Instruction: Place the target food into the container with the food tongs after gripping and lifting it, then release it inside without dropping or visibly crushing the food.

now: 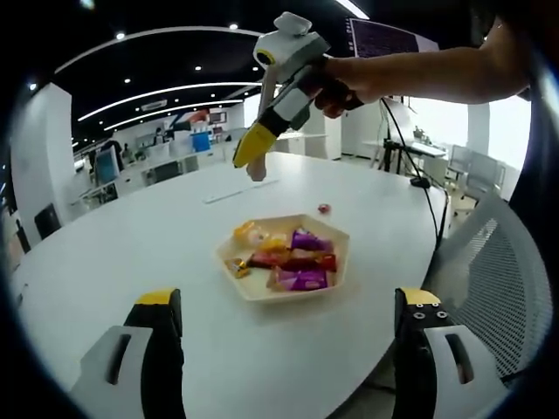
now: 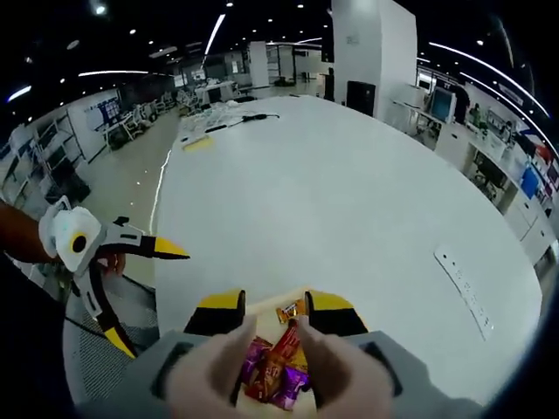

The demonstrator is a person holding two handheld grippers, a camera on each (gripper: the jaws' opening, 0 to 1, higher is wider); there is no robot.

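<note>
A pale hexagonal tray of several wrapped sweets, in purple, red and orange, lies on the round white table. My left gripper hovers before it, open wide with nothing between its jaws. A hand holds my right gripper above and beyond the tray, shut on pale food tongs. In the right gripper view the tongs' blurred arms stand either side of the sweets, below my right gripper. I cannot tell whether they touch a sweet. The open left gripper is at the left.
A small red item and a white strip lie on the table beyond the tray; the strip also lies right of the right gripper. A mesh chair stands at the table's edge. A black cable trails over the far side.
</note>
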